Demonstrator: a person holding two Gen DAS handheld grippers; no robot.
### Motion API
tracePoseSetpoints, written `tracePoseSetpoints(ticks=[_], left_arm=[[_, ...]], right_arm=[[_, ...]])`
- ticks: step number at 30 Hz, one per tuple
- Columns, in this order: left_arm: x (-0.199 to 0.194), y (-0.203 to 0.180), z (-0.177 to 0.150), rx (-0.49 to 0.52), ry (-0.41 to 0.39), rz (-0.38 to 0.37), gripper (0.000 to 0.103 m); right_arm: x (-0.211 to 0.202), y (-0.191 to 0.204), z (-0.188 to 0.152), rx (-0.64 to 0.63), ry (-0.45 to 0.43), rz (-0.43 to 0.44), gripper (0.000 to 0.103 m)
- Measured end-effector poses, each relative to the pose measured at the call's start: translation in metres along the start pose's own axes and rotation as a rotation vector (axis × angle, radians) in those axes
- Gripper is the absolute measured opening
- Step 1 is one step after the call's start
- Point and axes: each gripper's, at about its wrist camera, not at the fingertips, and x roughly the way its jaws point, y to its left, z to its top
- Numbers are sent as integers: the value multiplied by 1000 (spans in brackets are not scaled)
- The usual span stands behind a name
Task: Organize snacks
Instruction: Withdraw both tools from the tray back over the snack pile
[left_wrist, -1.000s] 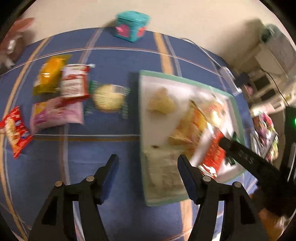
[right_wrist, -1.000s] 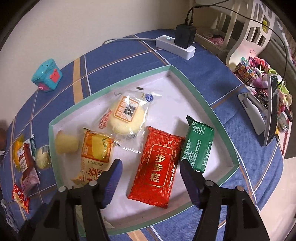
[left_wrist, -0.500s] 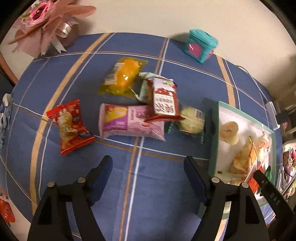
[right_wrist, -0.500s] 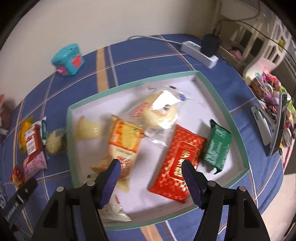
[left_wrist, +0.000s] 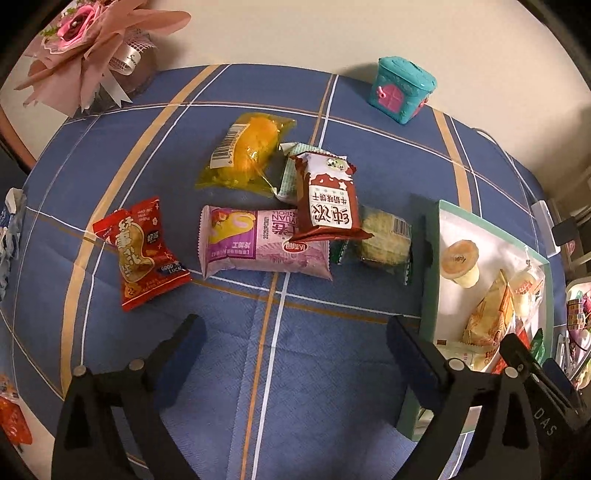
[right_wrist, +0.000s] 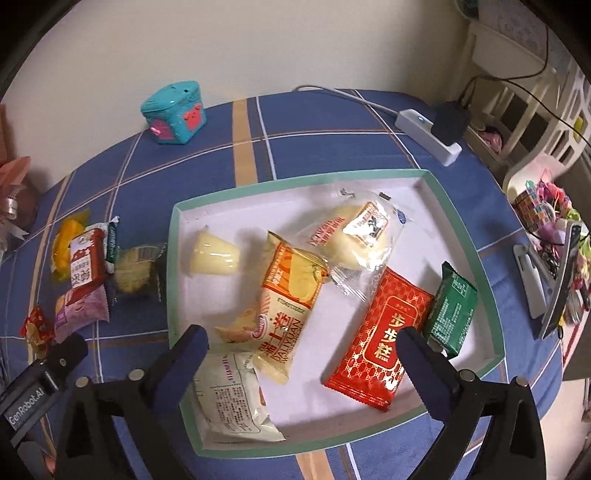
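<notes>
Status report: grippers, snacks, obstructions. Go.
Left gripper and right gripper just opened wide, empty. Six snacks in tray; loose pile, pink pack nearest, on cloth. Nothing blocking.

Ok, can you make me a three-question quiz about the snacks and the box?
1. Where is the pink packet?
A. in the box
B. on the blue cloth
C. on the teal toy house

2. What colour is the box rim?
A. green
B. orange
C. black

3. How is the left hand-held gripper?
A. shut on a snack
B. open, holding nothing
C. shut and holding nothing

Answers: 1 B, it lies on the blue cloth outside the box. 2 A, the edge around the white inside is green. 3 B, its jaws stand wide apart with only cloth between them.
</notes>
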Motion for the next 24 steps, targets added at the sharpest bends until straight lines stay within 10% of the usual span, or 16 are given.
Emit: tracePoseSetpoints(ticks=[16,24], left_arm=[[-30,47,18,-115,-157,3,101],[-22,112,21,-247,-106,162,101]], right_arm=[[-9,50,-13,-124,-28,78,103],[-12,95,-29,-218,-20,151,103]])
